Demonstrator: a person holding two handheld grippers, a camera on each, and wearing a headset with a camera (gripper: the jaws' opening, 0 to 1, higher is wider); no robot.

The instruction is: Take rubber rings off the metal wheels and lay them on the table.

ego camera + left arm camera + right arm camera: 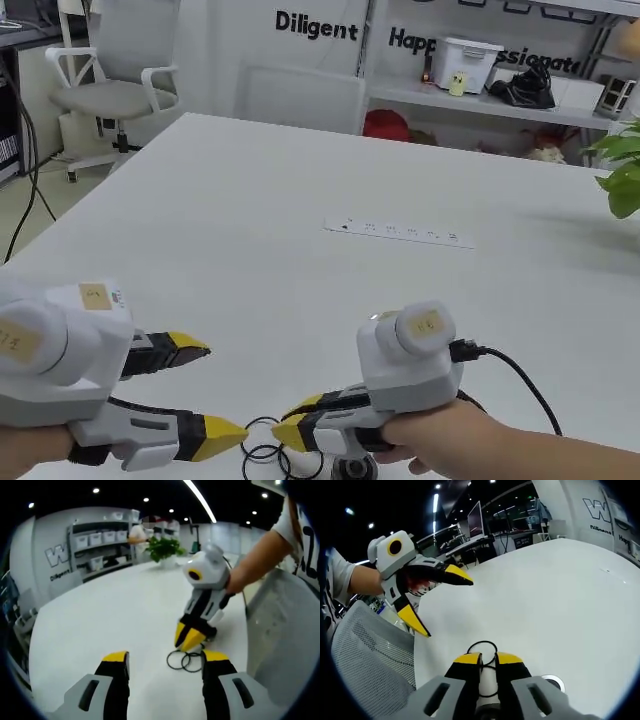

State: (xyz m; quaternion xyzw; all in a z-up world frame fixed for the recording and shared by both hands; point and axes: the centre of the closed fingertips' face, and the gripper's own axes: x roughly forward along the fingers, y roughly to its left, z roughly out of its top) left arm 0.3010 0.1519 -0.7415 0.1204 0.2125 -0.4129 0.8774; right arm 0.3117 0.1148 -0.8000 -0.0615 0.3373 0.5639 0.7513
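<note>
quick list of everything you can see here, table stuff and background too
table: 1, white, under everything
rubber rings: at least 2, black, overlapping near the table's front edge
metal wheel: 1, silver, on the table by the right tool
power strip: 1, white, mid-table
office chair: 1, white and grey, far left beyond the table
mesh chair: 1, grey, at the near edge
plant: 1, green, right side
shelf: 1, white, rear wall, holding a white box
left tool: 1, white, yellow tips, open
right tool: 1, same colours, seemingly closed on a ring
hand: 1, holding the right tool
</note>
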